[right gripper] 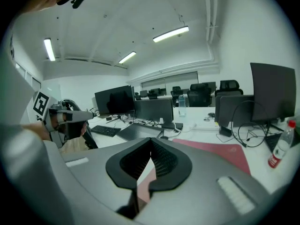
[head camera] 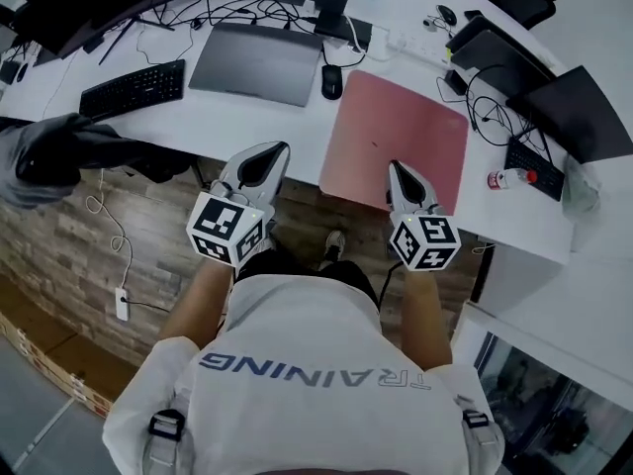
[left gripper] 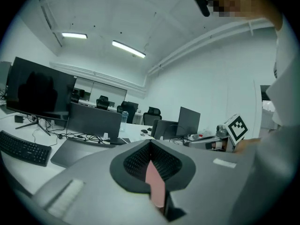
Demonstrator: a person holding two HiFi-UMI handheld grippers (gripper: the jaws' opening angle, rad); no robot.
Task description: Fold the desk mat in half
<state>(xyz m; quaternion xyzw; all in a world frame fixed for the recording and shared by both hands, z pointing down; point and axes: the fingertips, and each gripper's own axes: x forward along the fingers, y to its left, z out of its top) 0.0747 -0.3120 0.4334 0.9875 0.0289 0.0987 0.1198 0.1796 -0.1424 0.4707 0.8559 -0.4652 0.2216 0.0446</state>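
The pink desk mat lies flat on the desk, long axis seemingly along the front edge, near edge beneath the closed right gripper, the left gripper, also closed, near its corner.

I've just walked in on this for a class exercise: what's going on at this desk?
A person stands at a white desk with a two-jaw gripper in each hand. The pink desk mat lies flat and unfolded on it. The right gripper, jaws together, is over the mat's near edge. The left gripper, jaws also together, is at the desk's front edge, left of the mat and apart from it. The fold has not yet begun.
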